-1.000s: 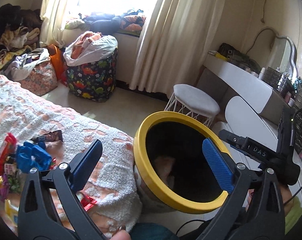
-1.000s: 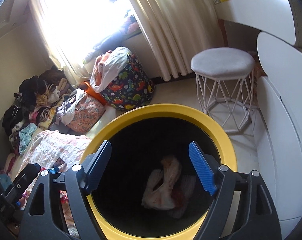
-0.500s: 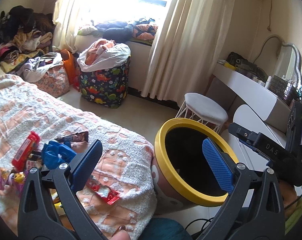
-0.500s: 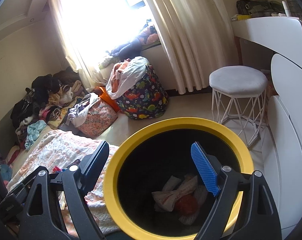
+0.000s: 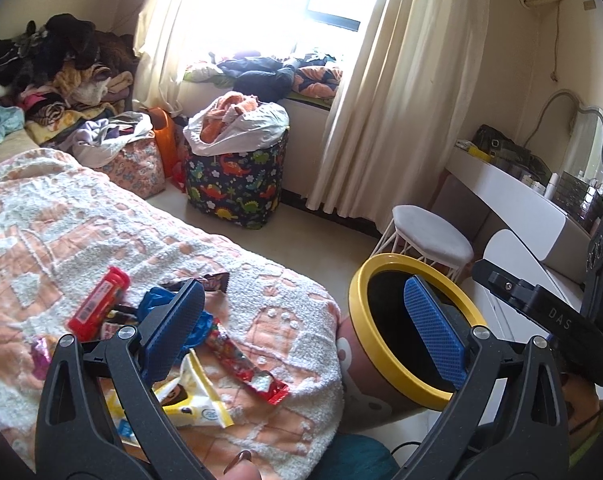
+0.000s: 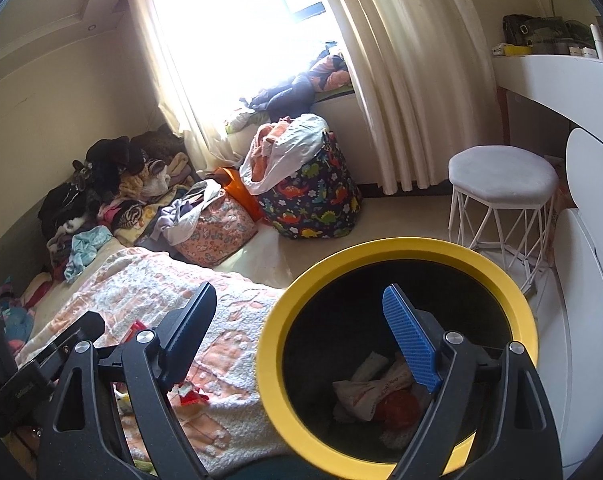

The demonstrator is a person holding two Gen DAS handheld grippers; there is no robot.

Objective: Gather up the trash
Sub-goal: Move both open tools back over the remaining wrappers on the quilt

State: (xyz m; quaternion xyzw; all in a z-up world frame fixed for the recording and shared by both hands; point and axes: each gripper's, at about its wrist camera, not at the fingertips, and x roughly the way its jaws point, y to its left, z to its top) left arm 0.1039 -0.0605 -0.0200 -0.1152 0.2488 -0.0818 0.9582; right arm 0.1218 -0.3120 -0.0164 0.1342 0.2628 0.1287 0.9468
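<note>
1. The left gripper (image 5: 301,328) hangs spread wide, holding nothing; its left pad sits over the wrappers (image 5: 221,360) scattered on the blanket (image 5: 81,232) at seven o'clock in the left wrist view.
2. The right gripper (image 6: 301,340) is spread too, empty; its right pad hangs over the bin mouth.
3. The yellow-rimmed bin (image 6: 381,250) stands touching the bed edge at five o'clock; crumpled trash (image 6: 377,396) lies at its bottom.
</note>
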